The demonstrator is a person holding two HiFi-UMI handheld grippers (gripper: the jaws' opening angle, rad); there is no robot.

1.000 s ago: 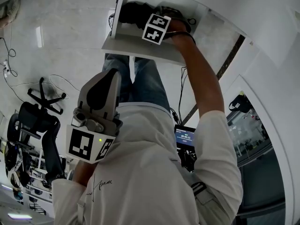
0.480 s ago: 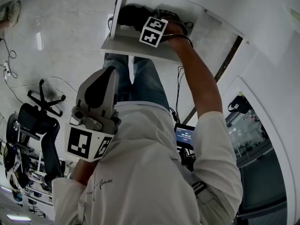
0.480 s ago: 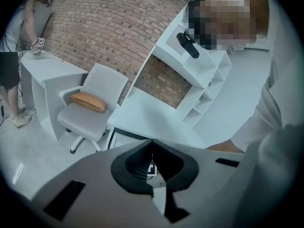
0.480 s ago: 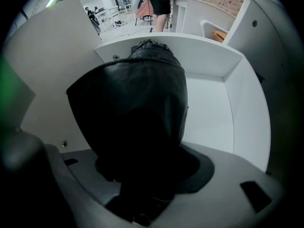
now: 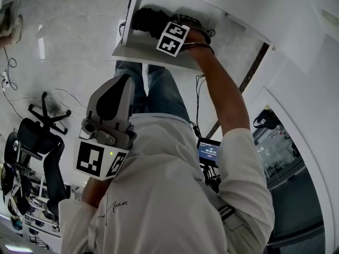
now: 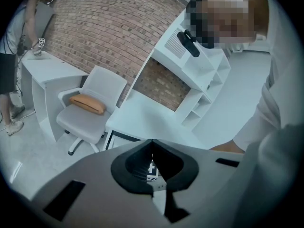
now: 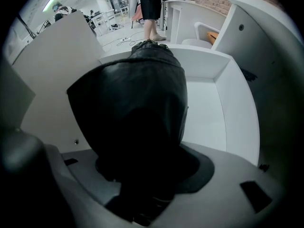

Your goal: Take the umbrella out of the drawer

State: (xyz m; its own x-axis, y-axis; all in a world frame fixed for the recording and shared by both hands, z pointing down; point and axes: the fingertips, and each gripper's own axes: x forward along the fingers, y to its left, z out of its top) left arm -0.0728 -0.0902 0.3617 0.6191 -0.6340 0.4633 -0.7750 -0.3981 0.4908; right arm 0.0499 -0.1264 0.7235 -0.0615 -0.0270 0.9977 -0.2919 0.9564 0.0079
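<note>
My right gripper (image 5: 155, 25) reaches into the drawer (image 5: 143, 54) at twelve o'clock, jaws clamped around the black umbrella (image 7: 137, 103). My left gripper (image 5: 121, 86), at nine o'clock, sits closed and empty.

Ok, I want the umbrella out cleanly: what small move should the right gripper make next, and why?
Probably squeeze before lifting: the umbrella fills the right gripper's wide-set jaws inside the drawer, but a firm grip isn't evident.

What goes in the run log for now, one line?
right hand-held gripper: down in drawer, umbrella between jaws | left hand-held gripper: shut, empty | umbrella: in drawer
</note>
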